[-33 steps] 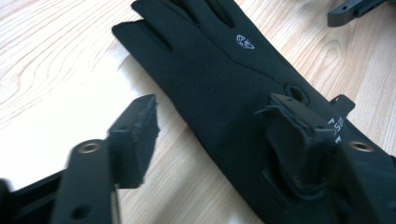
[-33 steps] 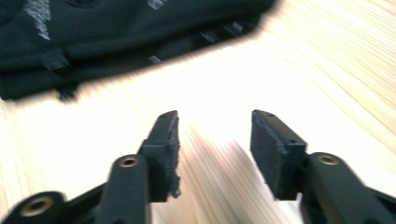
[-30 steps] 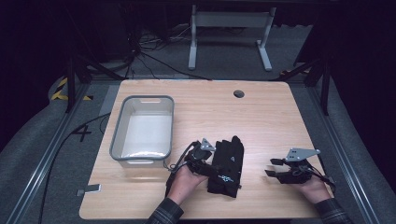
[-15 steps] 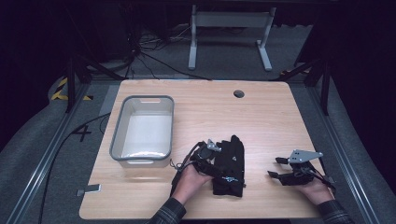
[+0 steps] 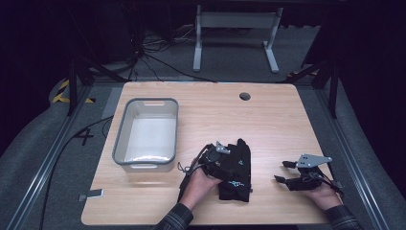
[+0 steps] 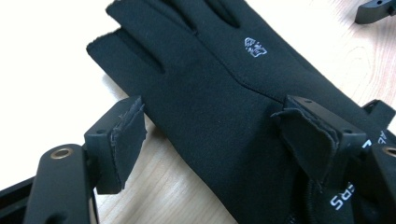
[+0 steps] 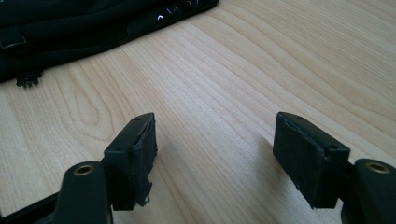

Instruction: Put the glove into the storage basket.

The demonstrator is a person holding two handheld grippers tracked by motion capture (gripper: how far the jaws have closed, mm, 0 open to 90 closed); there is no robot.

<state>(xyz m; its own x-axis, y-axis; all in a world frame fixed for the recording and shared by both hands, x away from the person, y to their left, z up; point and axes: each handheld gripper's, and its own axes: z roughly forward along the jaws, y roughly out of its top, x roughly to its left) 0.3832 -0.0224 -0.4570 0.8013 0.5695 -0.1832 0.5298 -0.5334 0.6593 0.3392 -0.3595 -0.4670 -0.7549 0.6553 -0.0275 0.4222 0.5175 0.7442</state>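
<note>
Two grippers over a wooden desk [image 5: 268,120]. Left gripper [image 5: 221,155] sits at near-centre, jaws spread wide and straddling a black glove [image 6: 224,84] that lies flat on the desk; one jaw beside the glove's edge over bare wood, the other over the glove's cuff end, nothing pinched between them. Glove fingers point away from the person, small white logo on its back. Right gripper [image 5: 283,171] hovers low over bare desk to the right of the glove, jaws wide apart, holding nothing. Grey plastic bin [image 5: 122,143] stands left of the glove, apart from it.
</note>
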